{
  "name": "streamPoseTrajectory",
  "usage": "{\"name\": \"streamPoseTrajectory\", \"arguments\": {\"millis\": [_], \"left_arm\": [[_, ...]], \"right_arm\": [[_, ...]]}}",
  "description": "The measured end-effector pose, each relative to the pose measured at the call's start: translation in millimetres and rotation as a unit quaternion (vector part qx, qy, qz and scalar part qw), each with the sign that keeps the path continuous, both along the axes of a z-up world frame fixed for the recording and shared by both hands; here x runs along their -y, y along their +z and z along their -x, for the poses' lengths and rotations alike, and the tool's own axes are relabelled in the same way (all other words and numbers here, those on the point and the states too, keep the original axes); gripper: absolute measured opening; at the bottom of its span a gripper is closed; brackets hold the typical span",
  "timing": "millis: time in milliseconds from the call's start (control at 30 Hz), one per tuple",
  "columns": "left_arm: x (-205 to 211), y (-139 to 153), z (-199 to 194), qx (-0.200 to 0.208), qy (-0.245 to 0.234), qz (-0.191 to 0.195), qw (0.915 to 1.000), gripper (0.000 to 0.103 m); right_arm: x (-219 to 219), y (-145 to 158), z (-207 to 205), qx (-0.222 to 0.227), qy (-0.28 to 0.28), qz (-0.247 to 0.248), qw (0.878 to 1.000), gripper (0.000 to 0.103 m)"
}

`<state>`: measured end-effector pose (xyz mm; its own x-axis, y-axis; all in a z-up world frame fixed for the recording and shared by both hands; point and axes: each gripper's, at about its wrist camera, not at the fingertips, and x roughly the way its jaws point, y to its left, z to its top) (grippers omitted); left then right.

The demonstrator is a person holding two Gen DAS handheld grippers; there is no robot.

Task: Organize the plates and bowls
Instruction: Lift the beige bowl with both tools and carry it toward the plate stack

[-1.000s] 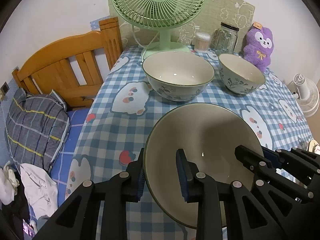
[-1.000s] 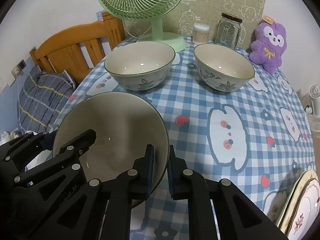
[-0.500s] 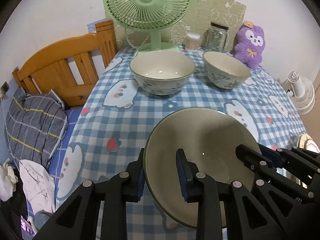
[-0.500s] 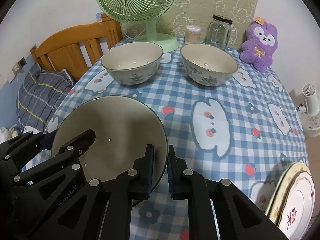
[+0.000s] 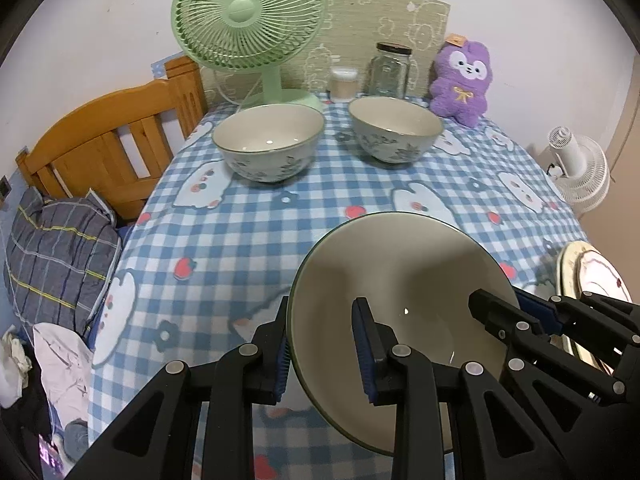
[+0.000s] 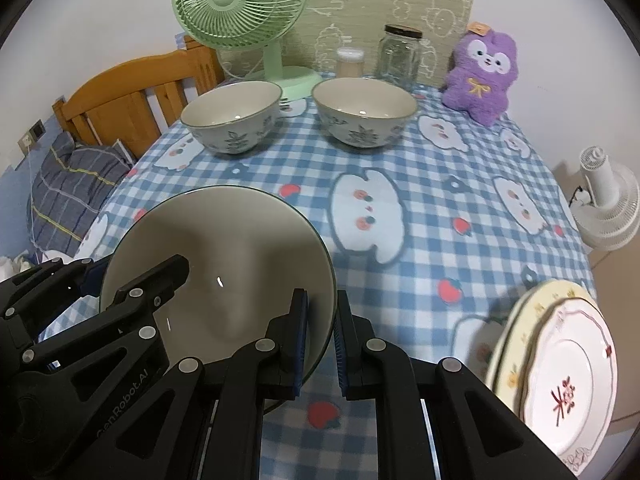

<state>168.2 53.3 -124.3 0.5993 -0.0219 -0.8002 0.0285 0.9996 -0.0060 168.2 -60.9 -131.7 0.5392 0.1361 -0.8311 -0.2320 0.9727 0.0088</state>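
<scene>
Right tongs (image 6: pixel 320 334) clamping large bowl (image 6: pixel 224 248) rim, stacked plates (image 6: pixel 560 368) right

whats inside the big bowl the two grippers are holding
The big bowl looks empty: bare cream inside, apart from one finger of each gripper reaching in over the rim. The patches of bowl under those fingers are covered.

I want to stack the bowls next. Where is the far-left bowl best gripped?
Grip the left bowl by its thin rim on the near side, coming from above, one finger inside and one outside. It stands upright and open, and its wall looks too wide to span.
</scene>
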Motion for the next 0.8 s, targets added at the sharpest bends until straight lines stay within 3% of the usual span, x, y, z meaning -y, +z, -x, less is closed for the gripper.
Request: {"name": "streamPoseTrajectory", "arguments": {"millis": [800], "left_arm": [[58, -13, 37, -0.01, -0.02, 0.008, 0.9997, 0.027]], "right_arm": [[59, -7, 42, 0.003, -0.025, 0.005, 1.0, 0.015]]}}
